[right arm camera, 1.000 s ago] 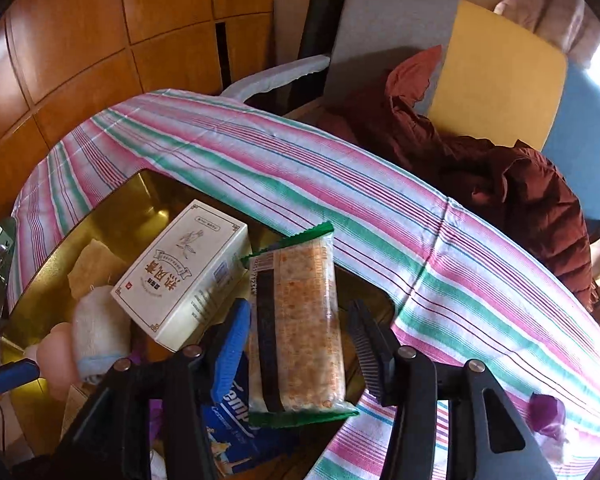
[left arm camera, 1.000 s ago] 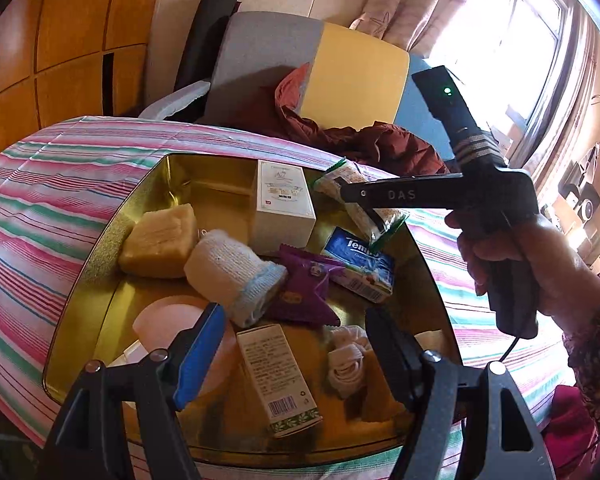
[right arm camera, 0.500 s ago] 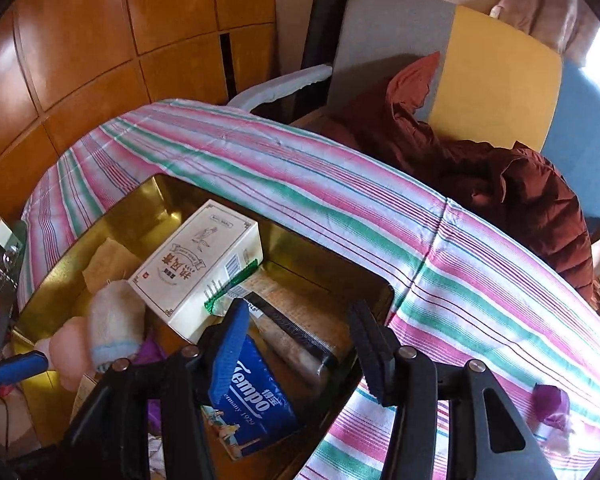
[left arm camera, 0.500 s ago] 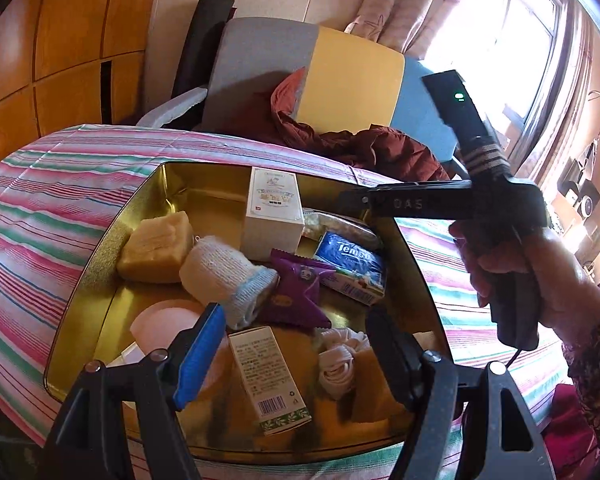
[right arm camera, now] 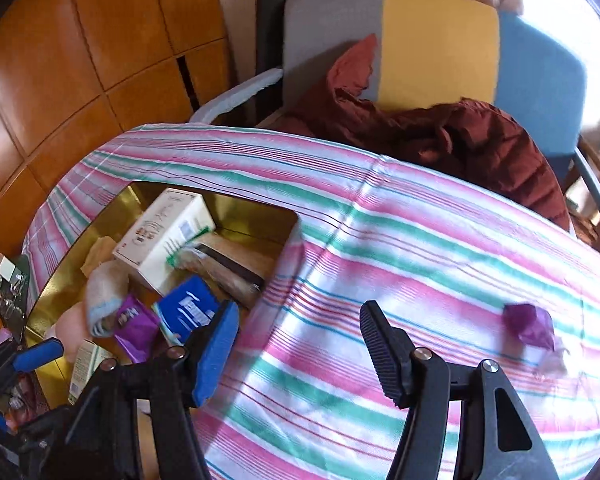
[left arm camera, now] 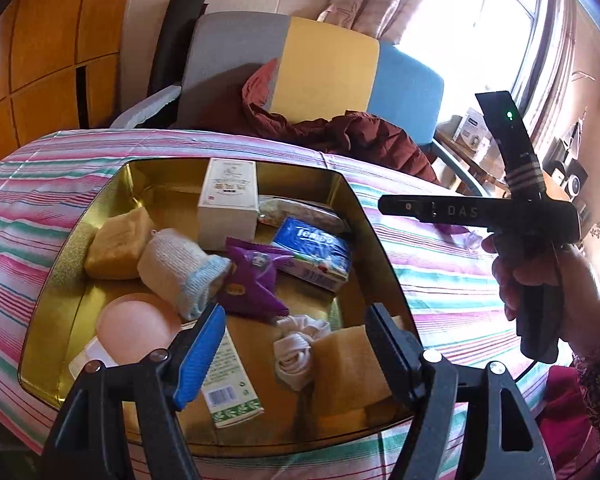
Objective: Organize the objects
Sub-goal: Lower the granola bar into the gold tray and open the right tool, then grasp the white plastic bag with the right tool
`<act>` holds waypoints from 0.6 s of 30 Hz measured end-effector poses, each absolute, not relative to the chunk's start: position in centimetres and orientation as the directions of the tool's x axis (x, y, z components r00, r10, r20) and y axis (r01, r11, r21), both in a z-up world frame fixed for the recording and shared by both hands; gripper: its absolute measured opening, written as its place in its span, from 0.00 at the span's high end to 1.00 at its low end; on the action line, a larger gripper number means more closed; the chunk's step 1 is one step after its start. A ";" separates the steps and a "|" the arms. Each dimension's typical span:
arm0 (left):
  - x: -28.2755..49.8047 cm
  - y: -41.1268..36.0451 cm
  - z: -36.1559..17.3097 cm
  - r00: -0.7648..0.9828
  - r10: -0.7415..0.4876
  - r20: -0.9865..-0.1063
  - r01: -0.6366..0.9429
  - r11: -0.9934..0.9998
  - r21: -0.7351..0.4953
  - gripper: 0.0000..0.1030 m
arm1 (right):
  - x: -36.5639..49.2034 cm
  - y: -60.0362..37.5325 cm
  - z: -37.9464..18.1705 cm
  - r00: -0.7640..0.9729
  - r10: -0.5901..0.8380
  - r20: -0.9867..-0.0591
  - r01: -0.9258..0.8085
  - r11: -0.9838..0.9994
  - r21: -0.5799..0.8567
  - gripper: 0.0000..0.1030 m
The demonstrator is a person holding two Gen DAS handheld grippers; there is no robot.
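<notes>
A striped cloth [right arm camera: 400, 248] covers the table, with a chair [left arm camera: 324, 64] behind it bearing a dark red jacket [right arm camera: 460, 136]. On the cloth sits a gold tin [left arm camera: 364, 216], open at the top and holding the sorted things: a white box [left arm camera: 228, 204] standing at the back, a cracker pack [left arm camera: 300, 210] lying beside it against the far right wall, a blue tissue pack [left arm camera: 312, 252] in front of that, two yellow sponges [left arm camera: 118, 242], a rolled sock [left arm camera: 180, 270], a pink round thing [left arm camera: 134, 328], a purple sachet [left arm camera: 250, 276], a small green-and-white carton [left arm camera: 230, 384] and a knotted white cloth [left arm camera: 296, 348]. The left gripper [left arm camera: 292, 356] hangs over the near part of the tin, jaws wide apart, with nothing between the pads and touching nothing. The right gripper [right arm camera: 296, 344], held in a hand [left arm camera: 540, 276], is over bare cloth just right of the tin; its jaws have just been opening and stand about half open, empty, the cracker pack lying in the tin apart from them. A second purple sachet [right arm camera: 530, 326] lies on the cloth to the right of that gripper, well apart from the tin.
</notes>
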State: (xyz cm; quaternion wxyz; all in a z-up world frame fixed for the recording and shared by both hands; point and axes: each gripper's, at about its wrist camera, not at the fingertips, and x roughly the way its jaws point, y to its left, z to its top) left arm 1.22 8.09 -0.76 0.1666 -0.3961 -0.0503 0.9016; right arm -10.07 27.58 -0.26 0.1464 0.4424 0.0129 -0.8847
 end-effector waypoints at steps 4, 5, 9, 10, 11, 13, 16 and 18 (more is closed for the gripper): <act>1.6 9.3 -0.5 -0.625 0.353 -0.696 -0.290 -0.933 -0.212 0.29 | -9.4 31.1 -1.1 -0.553 -0.201 -0.809 0.177 -0.977 0.122 0.36; 1.7 9.6 -0.4 -0.623 0.357 -0.695 -0.297 -0.931 -0.212 0.29 | -9.2 32.1 -1.3 -0.550 -0.190 -0.813 0.156 -0.980 0.124 0.36; 2.0 11.0 -0.1 -0.615 0.372 -0.695 -0.334 -0.921 -0.198 0.29 | -8.3 34.8 -1.8 -0.546 -0.137 -0.827 0.097 -0.990 0.099 0.36; 2.1 11.3 -0.1 -0.613 0.375 -0.696 -0.342 -0.919 -0.194 0.29 | -8.1 35.5 -1.9 -0.547 -0.126 -0.828 0.086 -0.992 0.094 0.36; 2.2 11.7 0.0 -0.611 0.378 -0.696 -0.349 -0.917 -0.191 0.29 | -7.8 36.2 -2.0 -0.547 -0.116 -0.829 0.074 -0.993 0.090 0.36; 2.3 12.4 0.1 -0.606 0.387 -0.695 -0.366 -0.911 -0.188 0.29 | -7.4 37.5 -2.1 -0.547 -0.092 -0.832 0.050 -0.996 0.078 0.35; 2.6 13.5 0.3 -0.597 0.401 -0.695 -0.392 -0.901 -0.183 0.29 | -6.8 39.8 -2.4 -0.542 -0.052 -0.839 0.002 -0.998 0.060 0.35; 2.8 14.3 0.5 -0.591 0.410 -0.695 -0.413 -0.893 -0.176 0.29 | -6.5 41.3 -2.5 -0.536 -0.046 -0.843 -0.031 -0.997 0.073 0.35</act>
